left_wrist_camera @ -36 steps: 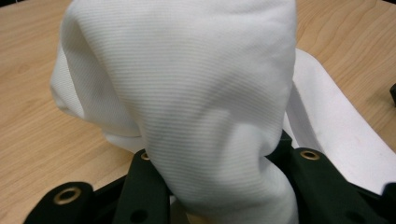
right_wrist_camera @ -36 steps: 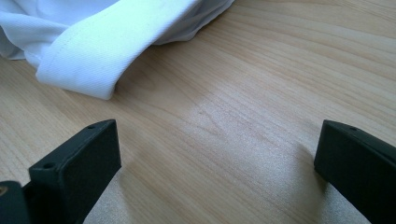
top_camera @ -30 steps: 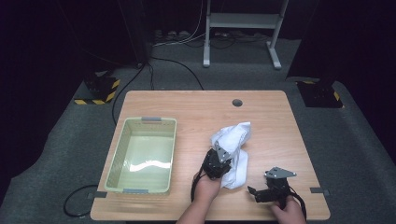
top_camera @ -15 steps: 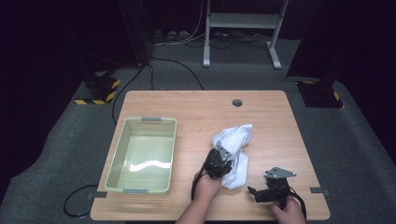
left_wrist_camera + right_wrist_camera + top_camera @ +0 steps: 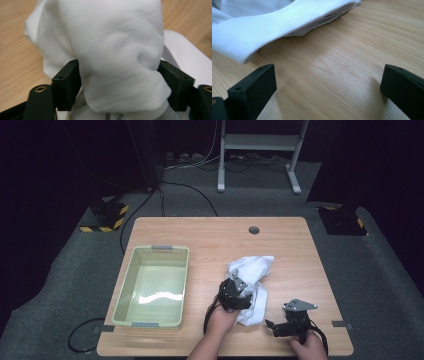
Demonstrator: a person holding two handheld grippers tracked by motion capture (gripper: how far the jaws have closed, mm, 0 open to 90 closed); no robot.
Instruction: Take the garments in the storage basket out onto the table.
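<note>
High view: white cloth (image 5: pixel 252 280) lay crumpled on the table (image 5: pixel 210 235), right of the green basket (image 5: pixel 152 287). Left tool (image 5: pixel 235 292) sat on the cloth; right tool (image 5: pixel 280 325) just right of it.
Left gripper view: jaws pinched a cloth fold (image 5: pixel 117 62).
Right gripper view: jaws spread over bare wood, cloth hem (image 5: pixel 274 27) ahead.

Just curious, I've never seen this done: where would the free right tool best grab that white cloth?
Probably the folded hem of the white cloth nearest the right tool, approached low along the table. That edge is thick, slightly lifted, and directly ahead of its open jaws.
</note>
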